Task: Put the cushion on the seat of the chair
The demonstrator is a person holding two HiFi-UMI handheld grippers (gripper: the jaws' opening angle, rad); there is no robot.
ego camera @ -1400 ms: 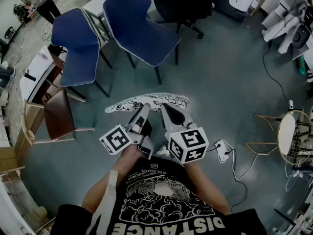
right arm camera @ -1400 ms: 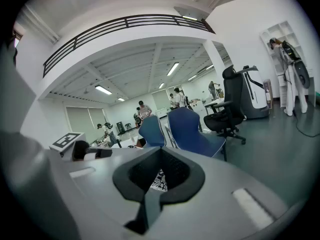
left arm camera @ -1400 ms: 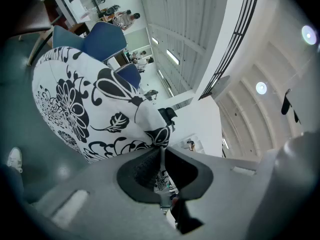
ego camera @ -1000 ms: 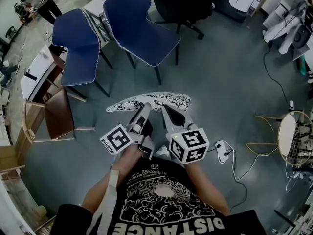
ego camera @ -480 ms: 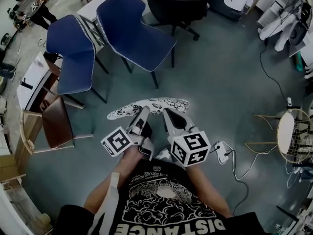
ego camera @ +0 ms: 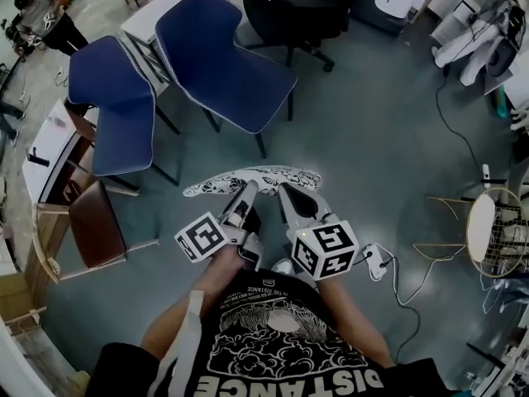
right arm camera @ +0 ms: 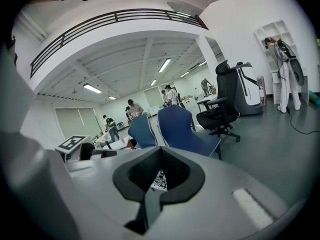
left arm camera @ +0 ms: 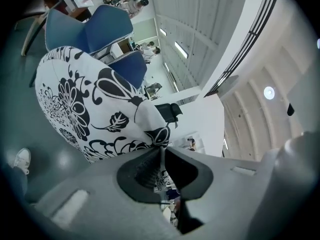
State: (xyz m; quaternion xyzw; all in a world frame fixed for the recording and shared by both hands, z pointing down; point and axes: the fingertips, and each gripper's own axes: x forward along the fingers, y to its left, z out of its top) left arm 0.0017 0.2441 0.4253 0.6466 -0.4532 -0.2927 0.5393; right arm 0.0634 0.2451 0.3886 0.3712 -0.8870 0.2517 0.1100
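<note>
Floral-print fabric cushion (ego camera: 277, 174), clamped at its near edge in the jaws of the left gripper (ego camera: 247, 187) and right gripper (ego camera: 286, 191), held above the floor (ego camera: 372, 122), short of the blue chair (ego camera: 223, 56); seat not yet reached.

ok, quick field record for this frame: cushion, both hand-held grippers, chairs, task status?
cushion: black-and-white floral, held up off the floor
left hand-held gripper: shut on the cushion's near edge
right hand-held gripper: shut on the same edge, beside the left one
nearest chair: blue chair, ahead of the cushion, nothing on its seat
other chairs: second blue chair to its left; black office chair behind
task status: cushion not yet on a seat
</note>
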